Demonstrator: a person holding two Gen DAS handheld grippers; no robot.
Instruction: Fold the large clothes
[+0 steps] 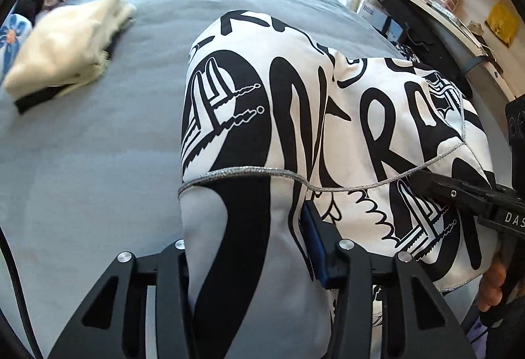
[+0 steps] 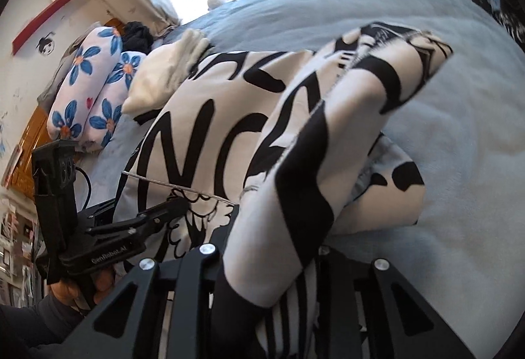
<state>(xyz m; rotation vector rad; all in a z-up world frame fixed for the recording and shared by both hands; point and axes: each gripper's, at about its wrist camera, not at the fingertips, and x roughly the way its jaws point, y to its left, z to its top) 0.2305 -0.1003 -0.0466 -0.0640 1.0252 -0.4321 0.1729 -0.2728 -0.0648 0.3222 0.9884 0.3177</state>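
A bunched edge of the black-and-white printed garment [image 1: 328, 116] is clamped between the pads of the left gripper [image 1: 256, 247], and another gathered edge is pinched in the right gripper [image 2: 265, 247], both jaws narrowed onto cloth. The garment is held partly lifted off the grey bed [image 1: 98, 145], one layer draped over the rest. The fold is judged underway, not laid flat; a cream folded garment [image 1: 65, 47] already lies near the bed's far side.

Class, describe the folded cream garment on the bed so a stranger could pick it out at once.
Start at the blue-grey bedspread and look to its far side, toward the bright window. The folded cream garment lies there beside the flower-print pillows. Unlike the black-and-white printed garment, it is plain, with a black edge showing underneath.
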